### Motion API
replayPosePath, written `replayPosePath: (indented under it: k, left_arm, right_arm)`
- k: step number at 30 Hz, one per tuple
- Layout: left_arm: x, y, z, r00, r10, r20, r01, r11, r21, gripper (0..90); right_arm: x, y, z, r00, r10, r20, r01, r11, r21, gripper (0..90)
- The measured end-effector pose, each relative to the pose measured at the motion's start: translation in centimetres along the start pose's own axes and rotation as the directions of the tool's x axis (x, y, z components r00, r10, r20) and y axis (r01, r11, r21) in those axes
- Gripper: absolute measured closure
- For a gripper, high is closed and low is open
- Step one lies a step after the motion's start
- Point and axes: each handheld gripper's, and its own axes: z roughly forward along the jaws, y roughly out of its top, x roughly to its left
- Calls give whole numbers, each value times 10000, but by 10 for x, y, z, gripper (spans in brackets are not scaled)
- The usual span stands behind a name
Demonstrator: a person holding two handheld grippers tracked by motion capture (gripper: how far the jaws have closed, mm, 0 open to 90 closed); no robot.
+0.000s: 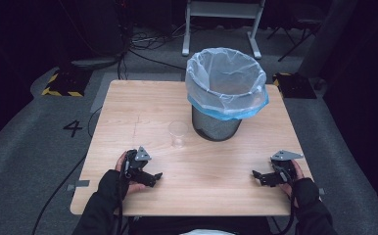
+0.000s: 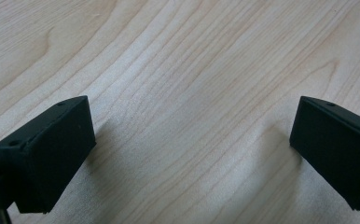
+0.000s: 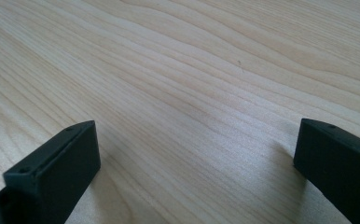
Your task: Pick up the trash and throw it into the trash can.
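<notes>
The clear plastic cup (image 1: 178,133) stands upright near the table's (image 1: 128,107) middle, just left of the lined trash bin (image 1: 224,93), well apart from both grippers. Your left gripper (image 1: 155,177) rests with jaws spread wide over bare wood; your right gripper (image 1: 258,175) lies likewise, jaws wide, gripping nothing, near the front edge.

Black jaws wide apart, bare wooden table (image 2: 187,93)
</notes>
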Motion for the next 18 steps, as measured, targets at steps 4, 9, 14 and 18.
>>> replayPosePath:
  k: [4, 9, 14, 18]
  left_arm:
    - [1, 0, -1, 9999, 102, -92, -103, 9999, -39, 2]
    - [-1, 0, -5, 9986, 119, -524, -123, 9999, -79, 42]
    - [-5, 1, -8, 9981, 293, -536, -299, 9995, -118, 163]
    - [-6, 2, -11, 9985, 373, -389, -391, 9981, -467, 173]
  right_arm:
    - [0, 0, 0, 10000, 25, -12, -25, 10000, -13, 3]
    - [0, 0, 0, 10000, -21, -9, 21, 10000, -30, 3]
    - [-1, 0, 0, 10000, -73, -31, 73, 10000, -4, 3]
    - [0, -1, 0, 10000, 19, -7, -19, 10000, -35, 4]
